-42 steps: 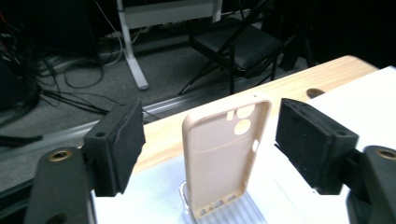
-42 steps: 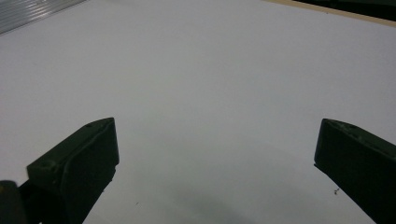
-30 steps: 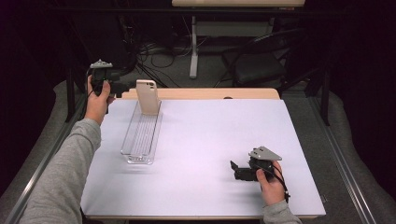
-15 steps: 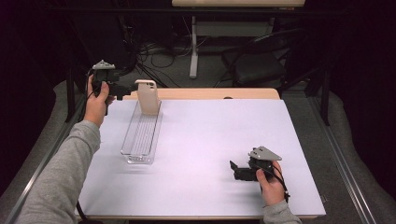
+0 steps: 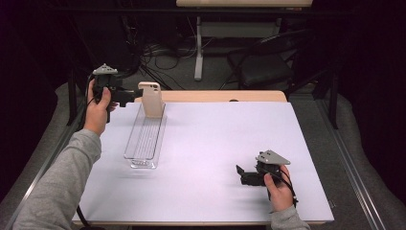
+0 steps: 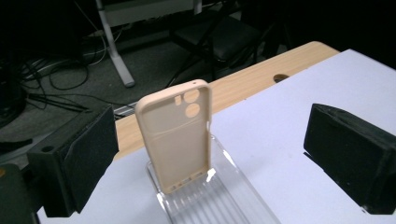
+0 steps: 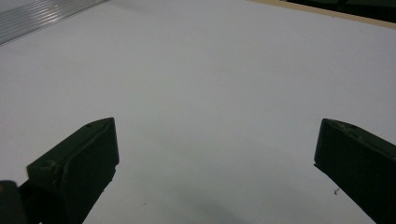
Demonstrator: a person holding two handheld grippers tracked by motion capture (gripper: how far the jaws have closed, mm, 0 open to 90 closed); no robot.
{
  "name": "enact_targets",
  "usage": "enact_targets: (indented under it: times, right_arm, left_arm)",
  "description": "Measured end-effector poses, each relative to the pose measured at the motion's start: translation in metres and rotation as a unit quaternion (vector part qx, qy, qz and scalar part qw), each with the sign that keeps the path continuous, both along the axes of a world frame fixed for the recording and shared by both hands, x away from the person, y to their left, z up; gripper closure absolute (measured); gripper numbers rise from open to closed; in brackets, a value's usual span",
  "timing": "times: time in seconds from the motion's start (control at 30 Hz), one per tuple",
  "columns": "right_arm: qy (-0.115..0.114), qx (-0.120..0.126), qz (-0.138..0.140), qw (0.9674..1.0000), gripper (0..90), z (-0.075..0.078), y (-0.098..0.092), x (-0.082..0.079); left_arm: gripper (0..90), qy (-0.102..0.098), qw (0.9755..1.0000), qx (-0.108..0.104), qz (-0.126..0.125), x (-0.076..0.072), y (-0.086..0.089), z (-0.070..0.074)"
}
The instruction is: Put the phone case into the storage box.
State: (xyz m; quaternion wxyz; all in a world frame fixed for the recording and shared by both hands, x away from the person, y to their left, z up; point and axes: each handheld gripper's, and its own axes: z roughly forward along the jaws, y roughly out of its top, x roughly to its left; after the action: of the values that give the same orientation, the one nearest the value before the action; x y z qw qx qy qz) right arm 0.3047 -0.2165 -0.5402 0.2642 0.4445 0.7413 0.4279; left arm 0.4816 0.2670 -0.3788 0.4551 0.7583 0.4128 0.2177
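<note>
- Both jaw sets gape, nothing between the pads.
- left gripper (image 5: 135, 94) jaws just opened, clear of phone case (image 5: 152, 98), which stands upright in clear tray (image 5: 143, 143)'s far end.
- right gripper (image 5: 241, 174) well right of tray.

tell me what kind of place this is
Probably a lab or recording workspace, not a home: a table under a white sheet, loose cables on the floor behind it, and a hand-held left gripper beside a phone case.
</note>
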Motion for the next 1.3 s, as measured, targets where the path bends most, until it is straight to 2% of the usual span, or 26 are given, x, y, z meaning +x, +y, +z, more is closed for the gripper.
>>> enact_targets:
  times: [0.33,0.67,0.93,1.13,1.3]
  right_arm:
    - [-0.007,0.002,0.01,0.9999,0.0,0.0,0.003,-0.002]
    - [-0.002,0.007,0.004,1.0,0.0,0.001,0.0,-0.002]
    - [-0.002,0.006,0.007,1.0,0.0,0.002,0.0,-0.002]
    - [-0.001,0.008,0.015,0.9999,0.0,0.003,0.001,-0.004]
    - [0.0,0.014,0.016,0.9998,0.0,0.003,0.0,-0.004]
  left_arm:
    - [2.9,-0.002,0.9997,-0.015,-0.017,-0.015,-0.005,0.001]
    - [3.0,-0.012,0.9994,-0.016,-0.028,-0.032,-0.007,0.003]
    - [3.0,-0.018,0.999,-0.017,-0.036,-0.05,-0.01,0.003]
    - [3.0,-0.027,0.9982,-0.03,-0.044,-0.067,-0.011,0.0]
    - [3.0,-0.025,0.9976,-0.042,-0.048,-0.082,-0.014,-0.006]
